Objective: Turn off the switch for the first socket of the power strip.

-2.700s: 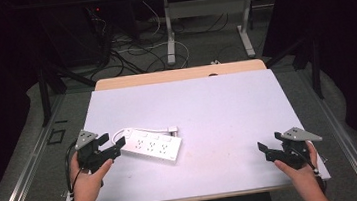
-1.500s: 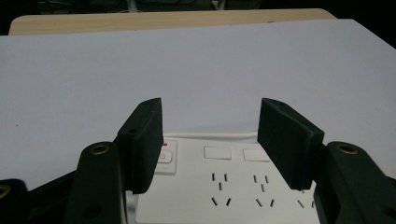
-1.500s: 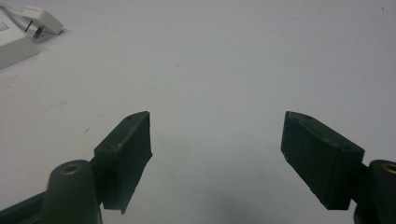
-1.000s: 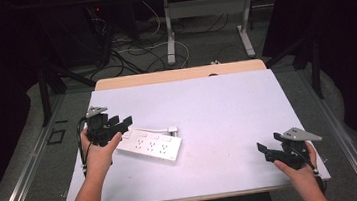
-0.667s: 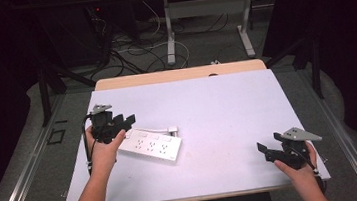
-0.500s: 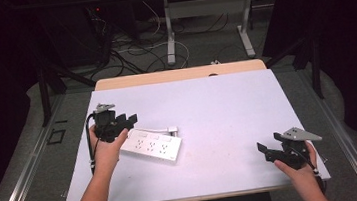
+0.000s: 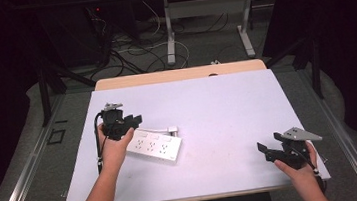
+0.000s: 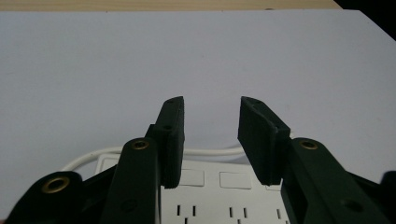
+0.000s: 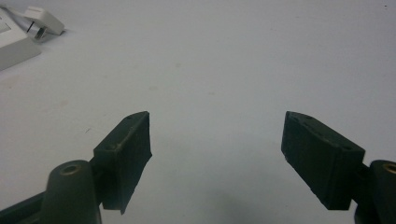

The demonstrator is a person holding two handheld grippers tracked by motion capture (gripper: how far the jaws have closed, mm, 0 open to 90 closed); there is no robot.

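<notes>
I see the white power strip [image 7: 155, 146] lying flat on the white table [image 7: 228, 110], over at about 9 o'clock from the middle. Its thin white cord [image 7: 155, 130] runs along its far side and ends in a small plug [image 7: 172, 129] at 3 o'clock from my left gripper.

My left gripper [image 7: 137, 120] is held just above the far left end of the power strip. In the left gripper view, its jaws have just been closing, but there is a gap between them. The cord [image 8: 212, 151] passes across that gap, lower down on the table. The pads do not pinch it.

My right gripper [image 7: 264, 152] sits well apart, near the table edge at about 4 o'clock. Its jaws are spread wide over bare table.
</notes>
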